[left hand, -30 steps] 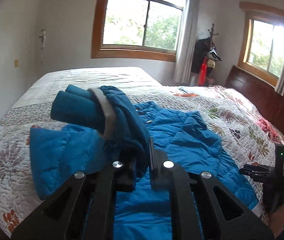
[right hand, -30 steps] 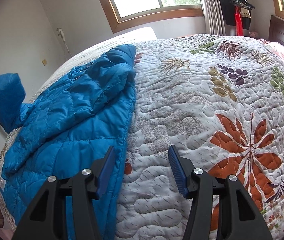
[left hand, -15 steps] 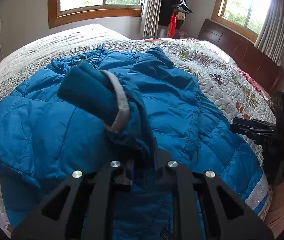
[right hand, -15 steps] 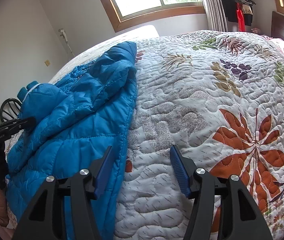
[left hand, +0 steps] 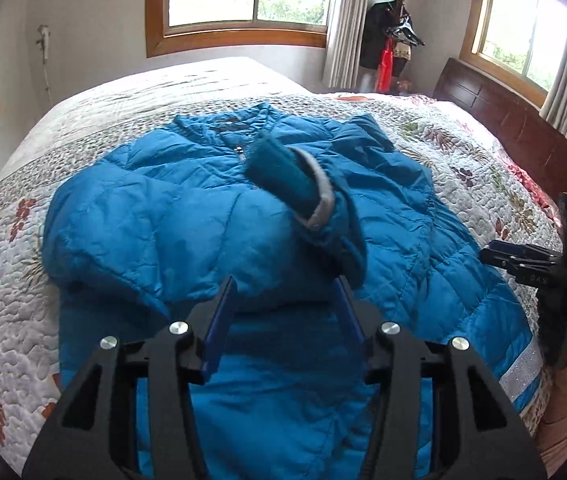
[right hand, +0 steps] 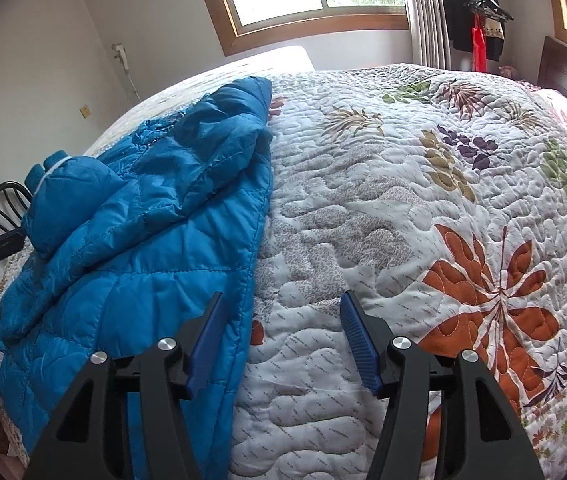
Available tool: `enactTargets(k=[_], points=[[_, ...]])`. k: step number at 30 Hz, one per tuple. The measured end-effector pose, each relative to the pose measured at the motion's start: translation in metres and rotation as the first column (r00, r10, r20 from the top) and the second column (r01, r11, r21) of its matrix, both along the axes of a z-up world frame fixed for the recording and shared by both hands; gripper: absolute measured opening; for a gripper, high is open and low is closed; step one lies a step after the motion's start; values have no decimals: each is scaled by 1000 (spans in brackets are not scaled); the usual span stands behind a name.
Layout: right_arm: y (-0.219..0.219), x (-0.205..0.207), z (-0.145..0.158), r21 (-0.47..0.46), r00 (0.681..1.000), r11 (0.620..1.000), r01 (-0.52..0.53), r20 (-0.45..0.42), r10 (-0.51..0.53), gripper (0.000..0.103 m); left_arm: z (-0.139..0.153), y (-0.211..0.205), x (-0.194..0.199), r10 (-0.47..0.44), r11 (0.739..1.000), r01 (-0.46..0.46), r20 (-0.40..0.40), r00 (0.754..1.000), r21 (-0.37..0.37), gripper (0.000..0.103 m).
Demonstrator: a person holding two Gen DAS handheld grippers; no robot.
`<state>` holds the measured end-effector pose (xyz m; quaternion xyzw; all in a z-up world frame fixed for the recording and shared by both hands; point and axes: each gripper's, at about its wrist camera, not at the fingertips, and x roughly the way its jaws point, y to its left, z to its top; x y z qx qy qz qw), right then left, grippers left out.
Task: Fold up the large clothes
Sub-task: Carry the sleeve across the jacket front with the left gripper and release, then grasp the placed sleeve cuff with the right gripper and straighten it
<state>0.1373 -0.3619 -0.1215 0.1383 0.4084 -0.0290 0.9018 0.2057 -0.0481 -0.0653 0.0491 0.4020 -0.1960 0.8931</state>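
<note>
Setting: home bedroom. Large bed (left hand: 63,360) under floral quilt, dark wooden headboard (left hand: 515,136), wood-framed windows (left hand: 243,0) with curtains (left hand: 341,20), coat stand (left hand: 397,32) hung with clothes in corner.

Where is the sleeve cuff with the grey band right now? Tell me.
In the left wrist view, the sleeve cuff lies folded across the chest of the blue jacket on the quilt, just beyond the left gripper, whose jaws are opening.

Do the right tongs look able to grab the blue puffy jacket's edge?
Probably yes. The right tongs are open, and the blue puffy jacket's edge lies just ahead between them on the flowered quilt, with nothing in the way.
</note>
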Motion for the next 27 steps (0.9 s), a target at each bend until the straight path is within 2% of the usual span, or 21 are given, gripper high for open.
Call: enactTargets(k=[4, 7, 12, 19, 24, 27], points=[[25, 3, 29, -48, 998, 997, -57, 31, 58, 59, -4, 36, -1, 103, 994, -103, -5, 995, 39, 50], [52, 16, 39, -51, 991, 990, -135, -7, 134, 59, -11, 61, 0, 166, 986, -165, -43, 985, 28, 50], [102, 40, 33, -86, 969, 968, -236, -99, 227, 59, -21, 91, -3, 224, 974, -224, -74, 972, 7, 50], [124, 59, 9, -80, 961, 969, -235, -165, 220, 60, -26, 103, 1, 239, 971, -239, -80, 968, 4, 50], [128, 58, 19, -101, 965, 970, -221, -167, 202, 61, -31, 103, 1, 251, 968, -250, -85, 964, 24, 55], [141, 54, 35, -138, 966, 964, -228, -154, 207, 65, -35, 103, 2, 247, 969, -245, -88, 965, 27, 55]])
